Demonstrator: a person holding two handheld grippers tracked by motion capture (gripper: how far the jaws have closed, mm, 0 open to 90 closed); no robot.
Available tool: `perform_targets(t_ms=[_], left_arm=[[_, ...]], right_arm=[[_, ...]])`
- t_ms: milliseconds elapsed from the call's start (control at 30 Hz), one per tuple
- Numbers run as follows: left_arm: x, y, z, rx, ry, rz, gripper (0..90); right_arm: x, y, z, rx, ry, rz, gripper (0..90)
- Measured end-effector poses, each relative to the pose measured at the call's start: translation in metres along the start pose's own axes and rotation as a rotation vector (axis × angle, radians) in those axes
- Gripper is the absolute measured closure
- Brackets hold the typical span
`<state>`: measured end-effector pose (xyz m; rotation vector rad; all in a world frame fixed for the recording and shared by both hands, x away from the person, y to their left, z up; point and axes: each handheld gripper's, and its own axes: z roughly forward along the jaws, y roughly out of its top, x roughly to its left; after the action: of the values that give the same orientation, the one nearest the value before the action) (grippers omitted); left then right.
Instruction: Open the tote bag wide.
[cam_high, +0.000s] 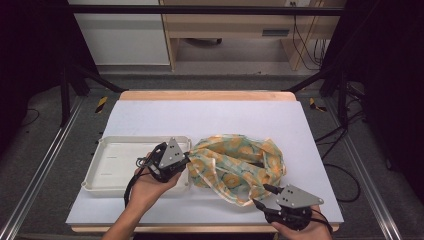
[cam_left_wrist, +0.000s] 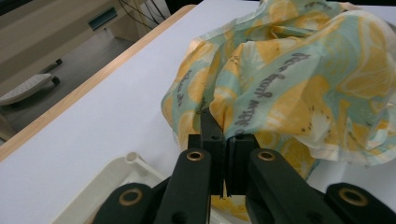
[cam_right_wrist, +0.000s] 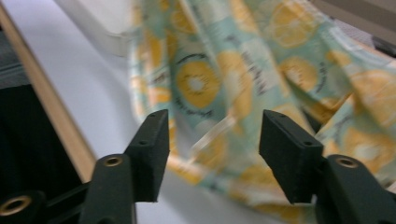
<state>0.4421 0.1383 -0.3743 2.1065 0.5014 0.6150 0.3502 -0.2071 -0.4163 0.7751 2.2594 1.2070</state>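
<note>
Lying crumpled on the white table (cam_high: 210, 112), the cloth (cam_high: 235, 165) sits just right of the tray (cam_high: 107, 160), with one edge touching or overlapping the tray's right rim. It is a thin printed fabric with orange slices on pale green, and it looks light, soft and limp, so it should fold and drape rather than hold any shape, and a loose bunch could slip out of a shallow bite. The left gripper (cam_left_wrist: 223, 140) is at the tray's right rim, its jaws pressed together on a pinch of cloth at the near edge of the heap; the fabric rises in a ridge straight out of the pads. The right gripper (cam_right_wrist: 212, 149) is at the front edge of the table, further right of the tray, with its jaws standing apart and a fold of cloth lying just ahead of and between them, not pressed by either pad. A hemmed edge or corner would probably give the surest hold, since the seam is thicker than the single layer; grabbing mid-heap risks taking several layers at once.
</note>
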Motion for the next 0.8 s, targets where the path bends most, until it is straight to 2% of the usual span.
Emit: perform_targets(t_ms=[167,267,333,400,533,633,667,733,767,800], left_arm=[[-0.005,0.000,-0.010,-0.010,-0.004,0.010,88.7],[-0.005,-0.002,-0.015,-0.008,-0.010,0.007,88.7],[-0.005,-0.004,-0.018,-0.004,-0.015,0.008,88.7],[-0.005,-0.008,-0.019,0.008,-0.022,0.010,88.7],[-0.005,-0.014,-0.021,0.016,-0.030,0.008,88.7],[-0.005,-0.018,-0.023,0.012,-0.044,-0.003,88.7],[-0.005,-0.019,-0.024,0.011,-0.049,-0.005,88.7],[-0.006,-0.021,-0.025,0.011,-0.059,-0.008,88.6],[-0.006,-0.021,-0.025,0.018,-0.069,-0.005,88.6],[-0.007,-0.022,-0.024,0.022,-0.072,-0.003,88.4]], right_arm=[[-0.017,0.018,0.023,0.044,-0.010,-0.006,32.5],[-0.024,0.026,0.041,0.065,0.006,-0.011,27.2],[-0.030,0.030,0.051,0.070,0.022,-0.007,23.7],[-0.035,0.033,0.059,0.091,0.063,-0.005,18.5],[-0.042,0.037,0.068,0.124,0.115,0.002,17.2],[-0.046,0.037,0.073,0.169,0.145,-0.006,28.2],[-0.046,0.037,0.072,0.174,0.148,-0.011,37.9],[-0.046,0.036,0.070,0.192,0.176,-0.015,50.4],[-0.046,0.035,0.068,0.186,0.173,-0.021,61.9],[-0.045,0.034,0.066,0.179,0.172,-0.024,69.8]])
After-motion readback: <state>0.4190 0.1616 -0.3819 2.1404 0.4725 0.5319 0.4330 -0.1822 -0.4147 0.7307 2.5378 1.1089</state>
